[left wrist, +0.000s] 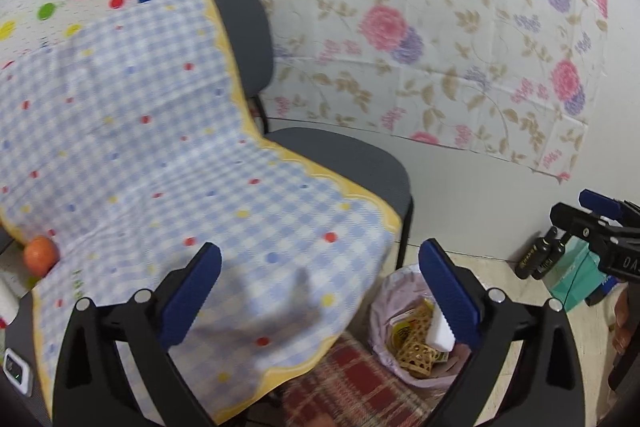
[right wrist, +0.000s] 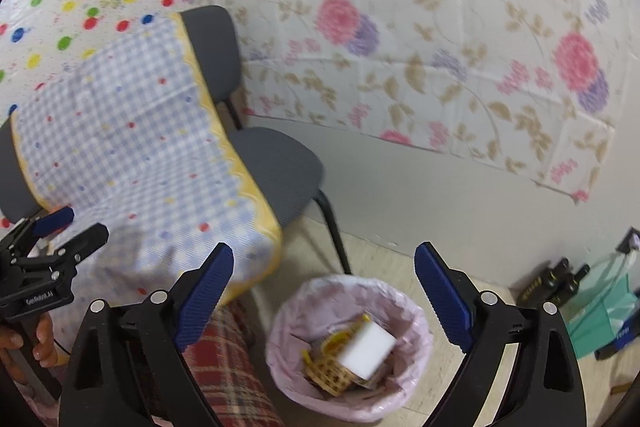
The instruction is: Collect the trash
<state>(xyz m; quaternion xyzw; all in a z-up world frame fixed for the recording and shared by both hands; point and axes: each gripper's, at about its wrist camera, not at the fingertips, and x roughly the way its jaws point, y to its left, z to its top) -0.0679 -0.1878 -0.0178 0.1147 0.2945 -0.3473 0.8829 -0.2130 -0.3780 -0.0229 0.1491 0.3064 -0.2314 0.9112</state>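
Note:
A bin lined with a pink bag point(right wrist: 416, 311) stands on the floor beside a chair. Inside it lie a white foam block point(right wrist: 366, 349), a yellow woven piece point(right wrist: 328, 373) and yellow wrappers. My right gripper point(right wrist: 325, 255) hangs above the bin, open, with nothing between its fingers. My left gripper point(left wrist: 320, 255) is open too and holds nothing; it hovers over the chair's front edge with the bin point(left wrist: 384, 291) and the white block point(left wrist: 440, 335) under its right finger. Each gripper shows in the other's view: the right gripper point(left wrist: 600, 227) and the left gripper point(right wrist: 52, 239), held by a hand point(right wrist: 24, 347).
A grey chair point(left wrist: 352, 163) carries a blue checked cloth point(left wrist: 160, 147), with an orange fruit point(left wrist: 39, 255) at its left edge. A red plaid fabric point(right wrist: 224, 359) lies low beside the bin. Dark bottles point(right wrist: 556, 283) and a green bag point(right wrist: 604, 311) stand by the wall.

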